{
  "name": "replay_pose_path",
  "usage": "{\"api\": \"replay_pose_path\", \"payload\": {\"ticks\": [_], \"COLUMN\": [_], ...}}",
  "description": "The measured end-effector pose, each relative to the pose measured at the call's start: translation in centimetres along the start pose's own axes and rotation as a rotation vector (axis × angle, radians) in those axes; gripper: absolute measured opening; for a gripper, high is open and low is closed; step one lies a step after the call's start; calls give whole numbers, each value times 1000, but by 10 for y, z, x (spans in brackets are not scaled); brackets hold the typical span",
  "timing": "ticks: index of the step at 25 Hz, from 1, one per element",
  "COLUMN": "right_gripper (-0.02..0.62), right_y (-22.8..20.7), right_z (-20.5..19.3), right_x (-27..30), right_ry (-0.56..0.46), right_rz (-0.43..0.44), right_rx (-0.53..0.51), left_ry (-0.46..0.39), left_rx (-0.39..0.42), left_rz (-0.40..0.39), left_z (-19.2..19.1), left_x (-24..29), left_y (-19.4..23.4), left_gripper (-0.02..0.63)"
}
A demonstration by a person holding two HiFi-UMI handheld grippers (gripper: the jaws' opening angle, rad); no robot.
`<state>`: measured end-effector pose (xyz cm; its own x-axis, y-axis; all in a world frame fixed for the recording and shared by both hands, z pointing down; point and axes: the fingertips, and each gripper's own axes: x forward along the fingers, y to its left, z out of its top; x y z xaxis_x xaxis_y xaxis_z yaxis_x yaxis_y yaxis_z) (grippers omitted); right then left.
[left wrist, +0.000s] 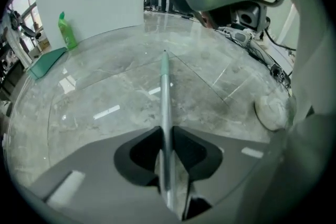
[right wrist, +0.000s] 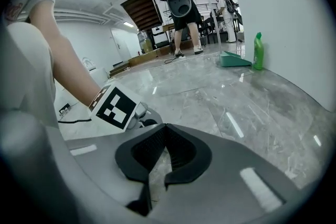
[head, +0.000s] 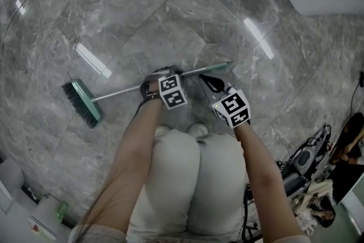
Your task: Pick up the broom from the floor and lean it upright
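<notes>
The broom lies flat on the grey marble floor. Its green head with dark bristles point(head: 82, 102) is at the left, and its silver handle point(head: 122, 91) runs right to a green tip point(head: 219, 66). My left gripper point(head: 156, 81) is down on the middle of the handle. In the left gripper view the handle point(left wrist: 165, 86) runs straight between the jaws of that gripper point(left wrist: 166, 136), and both pads press on it. My right gripper point(head: 212, 83) hangs just beside the handle near the green tip. Its jaws point(right wrist: 165, 128) meet at the tips with nothing between them.
A green bottle point(right wrist: 258, 51) and a green dustpan point(right wrist: 234, 60) stand by a white wall. People stand farther back point(right wrist: 181, 2). Cables and equipment lie at the right point(head: 307, 162). The person's white shoes point(head: 196, 131) are just behind the handle.
</notes>
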<state>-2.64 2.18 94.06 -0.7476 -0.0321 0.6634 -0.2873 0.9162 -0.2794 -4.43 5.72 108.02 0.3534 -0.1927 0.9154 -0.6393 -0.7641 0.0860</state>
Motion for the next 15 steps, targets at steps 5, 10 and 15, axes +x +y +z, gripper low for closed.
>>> {"api": "replay_pose_path", "payload": {"ticks": [5, 10, 15], "right_gripper": [2, 2, 2], "right_y": [1, 19, 38], "right_z": [19, 46, 89], "right_x": [-24, -57, -84], "right_ry": [-34, -52, -93], "right_rz": [-18, -11, -7], "right_rx": [14, 21, 1], "left_ry": [-81, -198, -367], "left_rx": [1, -17, -32], "left_rz": [71, 156, 244], "left_z": [18, 47, 81], "left_x": [-35, -105, -182], "left_y": [15, 31, 46], "left_gripper": [77, 75, 74]}}
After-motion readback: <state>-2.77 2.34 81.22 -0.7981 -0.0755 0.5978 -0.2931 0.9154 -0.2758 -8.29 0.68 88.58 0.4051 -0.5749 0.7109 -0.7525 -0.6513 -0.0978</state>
